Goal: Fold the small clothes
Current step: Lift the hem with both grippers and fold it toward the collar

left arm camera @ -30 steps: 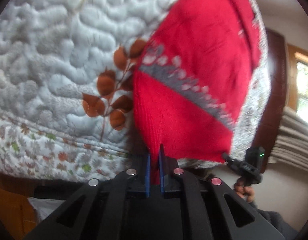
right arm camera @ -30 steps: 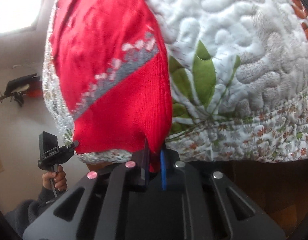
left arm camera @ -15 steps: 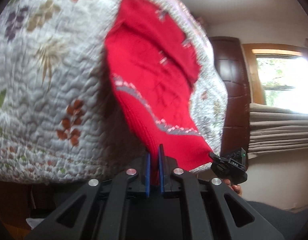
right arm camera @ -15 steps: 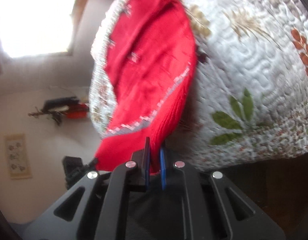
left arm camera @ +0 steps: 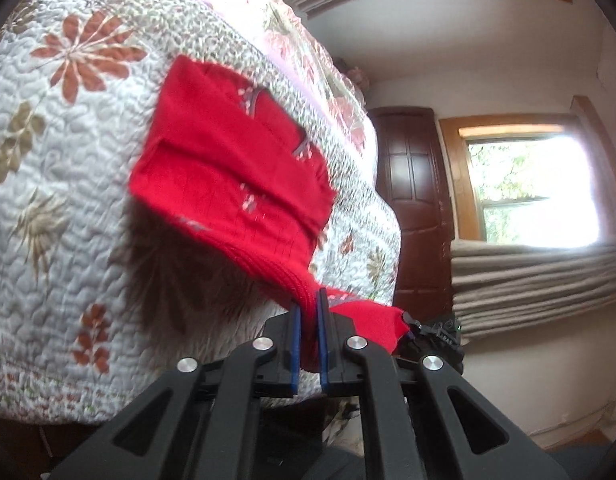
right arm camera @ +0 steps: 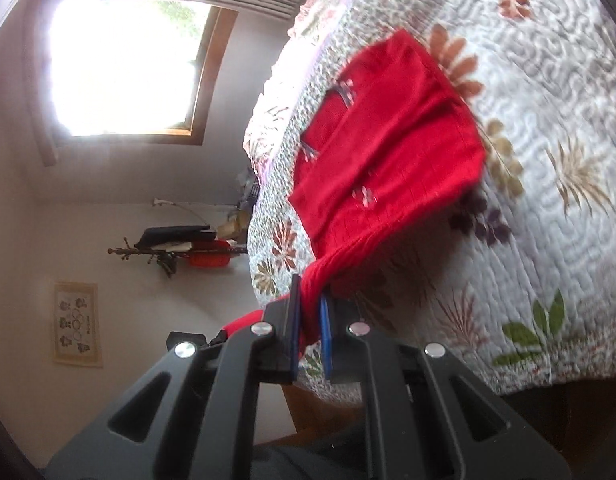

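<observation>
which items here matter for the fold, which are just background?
In play:
- red knit garment, far part on the quilt, near edge lifted
- left gripper, clamped on that edge
- right gripper, clamped on it too
- floral quilt, the work surface

Background:
- dark wooden door
- window
- wall poster

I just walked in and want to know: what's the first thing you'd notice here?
The bright red sweater jumps out, spread on the flowery quilt with its near edge lifted. The left gripper and right gripper each pinch a corner of that edge. A glaring window shines behind.
</observation>
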